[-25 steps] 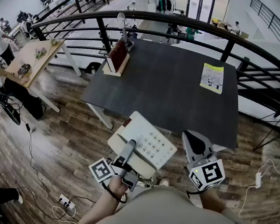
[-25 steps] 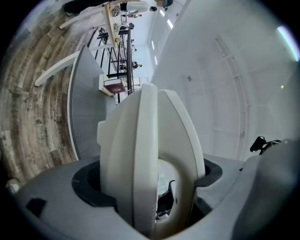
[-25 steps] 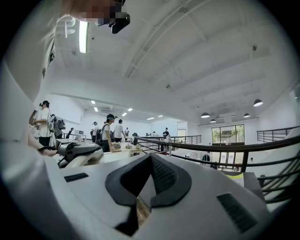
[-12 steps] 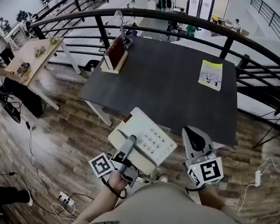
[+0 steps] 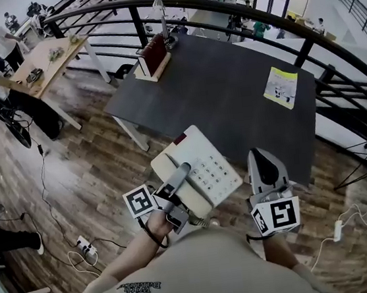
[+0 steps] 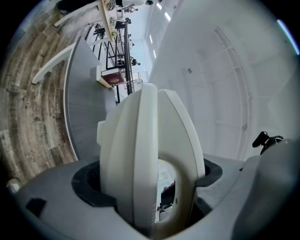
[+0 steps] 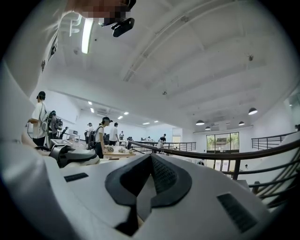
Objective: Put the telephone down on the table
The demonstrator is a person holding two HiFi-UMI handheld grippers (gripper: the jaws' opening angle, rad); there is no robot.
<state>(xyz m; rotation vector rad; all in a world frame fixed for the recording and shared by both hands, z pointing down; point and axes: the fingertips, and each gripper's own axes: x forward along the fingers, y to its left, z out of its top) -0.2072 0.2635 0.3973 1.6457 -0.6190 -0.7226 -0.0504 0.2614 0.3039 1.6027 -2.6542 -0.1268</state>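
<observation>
A cream push-button telephone (image 5: 206, 166) hangs in the air just short of the dark table's (image 5: 223, 91) near edge, above the wooden floor. My left gripper (image 5: 182, 174) is shut on its left side, over the handset. In the left gripper view the telephone (image 6: 150, 150) fills the space between the jaws of the left gripper (image 6: 154, 192). My right gripper (image 5: 260, 156) is to the right of the telephone, apart from it and shut on nothing. In the right gripper view the right gripper (image 7: 150, 180) has its dark pads pressed together.
On the table lie a yellow leaflet (image 5: 280, 87) at the right and a red book in a wooden stand (image 5: 153, 54) at the far left corner. A black railing (image 5: 233, 7) curves behind the table. People stand by a wooden table (image 5: 47, 60) at the left. A power strip (image 5: 84, 244) lies on the floor.
The telephone, still in my left gripper, has come a little forward and to the right, nearer the table's near edge. The right gripper has kept its place beside it.
</observation>
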